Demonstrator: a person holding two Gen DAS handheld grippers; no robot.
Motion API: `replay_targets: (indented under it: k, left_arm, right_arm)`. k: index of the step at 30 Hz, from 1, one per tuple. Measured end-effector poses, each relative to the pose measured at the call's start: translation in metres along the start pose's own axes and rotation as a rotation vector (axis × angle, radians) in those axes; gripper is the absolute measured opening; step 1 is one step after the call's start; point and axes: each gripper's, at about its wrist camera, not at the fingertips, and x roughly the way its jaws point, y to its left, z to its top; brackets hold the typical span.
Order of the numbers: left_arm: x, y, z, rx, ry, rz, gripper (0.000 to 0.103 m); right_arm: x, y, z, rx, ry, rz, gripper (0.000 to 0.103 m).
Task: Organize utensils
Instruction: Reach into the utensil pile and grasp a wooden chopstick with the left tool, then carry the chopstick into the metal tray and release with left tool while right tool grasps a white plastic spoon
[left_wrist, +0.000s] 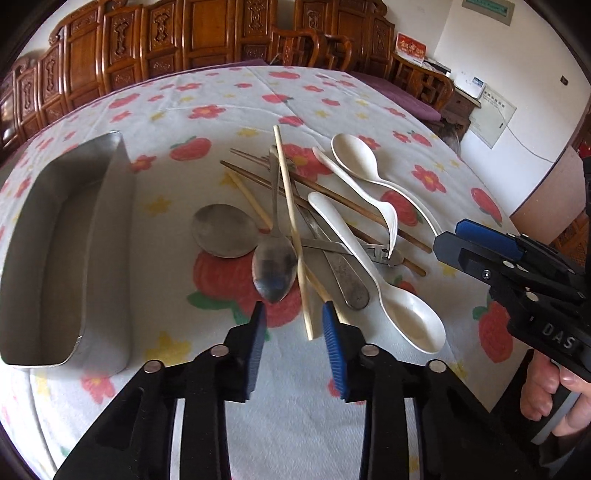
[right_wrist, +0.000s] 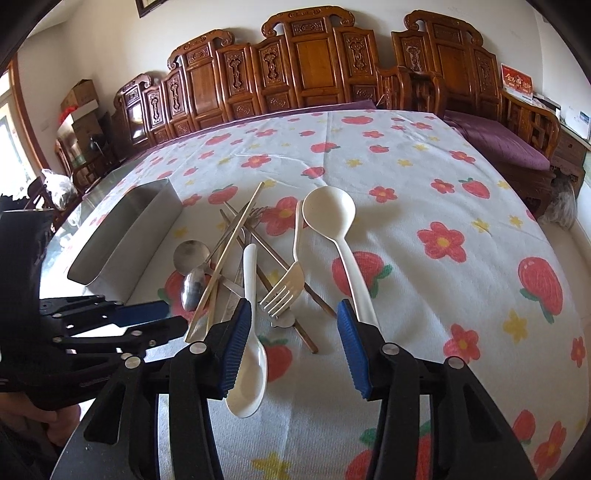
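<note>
The utensils (left_wrist: 314, 229) lay in one mixed heap in the middle of the table (left_wrist: 258, 92): metal spoons, white plastic spoons, a plastic fork (right_wrist: 286, 288) and several chopsticks crossing each other. The metal tray (left_wrist: 66, 251) stood beside the heap, apart from it, and it looked empty, so I judged that the sorting was not yet begun and every piece was left to move. The left gripper (left_wrist: 293, 314) was held just before the heap with its fingers apart and nothing between them. The right gripper (right_wrist: 293, 325) was also apart and empty, above the near end of the heap. On the right gripper's body the letters "DAS" could be read; the red sign (right_wrist: 516, 84) by the wall was too small to read.
</note>
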Motion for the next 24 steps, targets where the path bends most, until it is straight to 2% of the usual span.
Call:
replay_targets:
  k: [2,8,9,10,11,17,19,24]
  left_arm:
    - [0.007,-0.002,0.002,0.001,0.009,-0.004,0.02]
    - [0.018,-0.006,0.007,0.005,0.009,-0.002,0.014]
    - [0.018,-0.006,0.008,0.001,0.012,0.001,0.012]
    - [0.018,-0.005,0.008,-0.002,0.016,-0.002,0.005]
    - [0.019,-0.005,0.008,-0.004,0.017,-0.007,0.004]
    - [0.0,0.003,-0.002,-0.047,-0.007,-0.036,0.004]
    - [-0.01,0.004,-0.006,-0.057,-0.022,-0.048,0.004]
    - [-0.038,0.006,-0.016,-0.054,-0.061,-0.043,0.004]
  right_arm:
    - [0.001,0.0,0.001,0.0,-0.001,0.0,0.051]
    - [0.001,0.0,0.001,0.004,0.0,0.002,0.051]
    - [0.002,0.001,0.001,0.003,0.001,0.003,0.051]
    - [0.002,0.001,0.001,0.002,0.001,0.004,0.051]
    - [0.003,0.002,0.001,0.0,0.002,0.004,0.051]
    - [0.007,0.005,0.0,-0.01,0.015,0.012,0.051]
    - [0.01,0.007,-0.001,-0.012,0.026,0.021,0.047]
    - [0.017,0.011,-0.004,-0.03,0.065,0.037,0.045]
